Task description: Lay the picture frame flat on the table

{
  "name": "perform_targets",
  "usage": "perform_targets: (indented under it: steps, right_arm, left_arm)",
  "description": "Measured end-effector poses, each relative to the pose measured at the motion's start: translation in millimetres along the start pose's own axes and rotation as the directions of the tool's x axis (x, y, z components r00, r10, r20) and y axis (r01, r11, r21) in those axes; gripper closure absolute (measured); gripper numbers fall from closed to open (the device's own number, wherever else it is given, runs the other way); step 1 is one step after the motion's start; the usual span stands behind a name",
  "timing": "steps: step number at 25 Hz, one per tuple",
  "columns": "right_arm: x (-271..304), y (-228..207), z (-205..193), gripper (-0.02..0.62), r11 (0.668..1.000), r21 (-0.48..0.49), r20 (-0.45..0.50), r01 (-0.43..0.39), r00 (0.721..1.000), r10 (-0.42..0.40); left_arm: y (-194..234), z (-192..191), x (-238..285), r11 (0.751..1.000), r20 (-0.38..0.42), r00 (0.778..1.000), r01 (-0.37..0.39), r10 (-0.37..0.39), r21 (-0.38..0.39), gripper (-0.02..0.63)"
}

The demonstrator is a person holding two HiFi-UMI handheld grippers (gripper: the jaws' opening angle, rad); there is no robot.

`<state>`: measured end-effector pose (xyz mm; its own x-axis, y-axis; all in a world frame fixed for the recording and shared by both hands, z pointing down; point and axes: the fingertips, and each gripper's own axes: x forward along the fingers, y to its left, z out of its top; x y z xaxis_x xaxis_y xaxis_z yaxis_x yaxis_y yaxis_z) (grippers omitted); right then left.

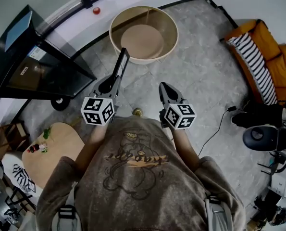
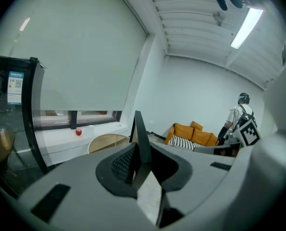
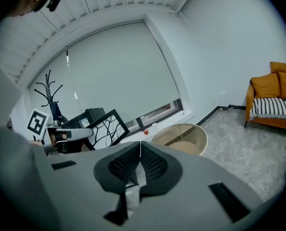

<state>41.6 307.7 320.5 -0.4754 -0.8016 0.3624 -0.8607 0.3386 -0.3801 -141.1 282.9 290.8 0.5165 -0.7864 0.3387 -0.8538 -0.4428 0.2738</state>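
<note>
Head view: left hand-held gripper (image 1: 115,81) has the black rectangular picture frame (image 1: 123,61) clamped by its lower end. The frame is edge-on to the camera and sticks out ahead of the jaws, and its far end overlaps the near-left rim of the round beige raised-rim counter (image 1: 147,58) in the picture. Frame is in the air, not lying on the counter. Left gripper view confirms: jaws narrow, both pads pressed on the frame (image 2: 139,129), which runs upright between them as a thin dark edge; the left hand-held gripper (image 2: 142,152) holds nothing else. Counter (image 2: 106,141) shows behind, left of the frame. Right gripper view gives the frame face (image 3: 104,126): black border, white panel with a black branch pattern, tilted, one end in the left hand-held gripper (image 3: 87,132), with the counter (image 3: 203,139) off to its right and apart from it. Right hand-held gripper (image 3: 141,147): jaws fully together, pads touching, nothing between them. In head view the right hand-held gripper (image 1: 164,88) sits beside the left one, apart from the frame, pointing toward the counter over grey marbled floor (image 1: 200,71). Person in a grey-brown printed sweatshirt (image 1: 133,177) carries both. Around: orange sofa with striped cushion (image 1: 267,42) at right, black glass-fronted cabinet (image 1: 18,37) at left, small red round object (image 1: 96,10) on the white window ledge (image 1: 66,18).
</note>
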Motion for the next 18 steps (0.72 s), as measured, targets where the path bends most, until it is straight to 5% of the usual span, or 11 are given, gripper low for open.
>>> perform_targets:
  steps: [18]
  right_arm:
    - [42.4,-28.2,18.3,0.575,1.000,0.012,-0.002,0.023,1.000,-0.023]
  left_arm:
    - [21.8,17.4,66.0,0.999,-0.010,0.999,0.040,-0.040,-0.015,0.531]
